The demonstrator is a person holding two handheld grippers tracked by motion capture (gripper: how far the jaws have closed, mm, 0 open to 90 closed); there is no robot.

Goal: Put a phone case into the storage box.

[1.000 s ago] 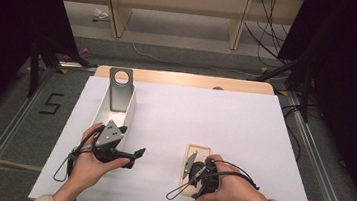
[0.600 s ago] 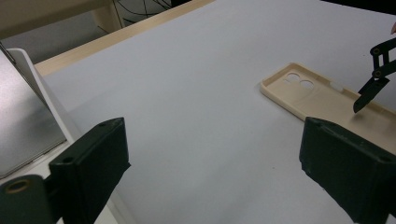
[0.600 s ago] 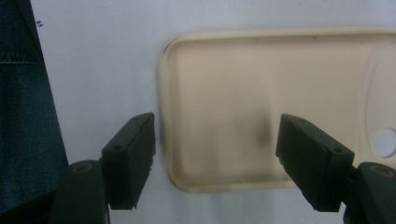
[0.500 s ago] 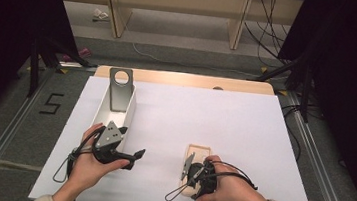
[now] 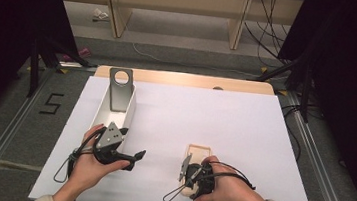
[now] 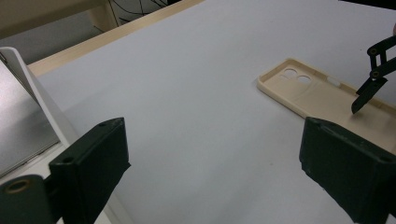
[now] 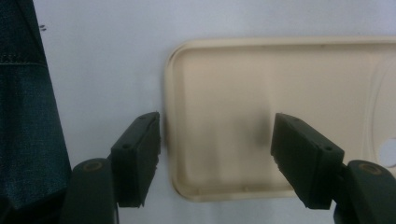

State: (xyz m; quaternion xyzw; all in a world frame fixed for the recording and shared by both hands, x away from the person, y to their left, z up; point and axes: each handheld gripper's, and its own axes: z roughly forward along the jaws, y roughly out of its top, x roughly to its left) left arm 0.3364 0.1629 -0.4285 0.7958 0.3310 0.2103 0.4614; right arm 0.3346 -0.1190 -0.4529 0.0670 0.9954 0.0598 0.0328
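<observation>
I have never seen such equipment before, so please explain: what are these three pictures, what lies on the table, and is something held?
A person sits at a white table and holds a hand tool with two black jaws in each hand. The high view looks down from above; the other two pictures come from cameras riding on each tool. The left gripper is open and holds nothing, beside a white tray with a grey metal plate. The right gripper has just been closing its jaws astride one edge of a beige phone case, one jaw outside its rim and one inside, not yet pinching it.
</observation>
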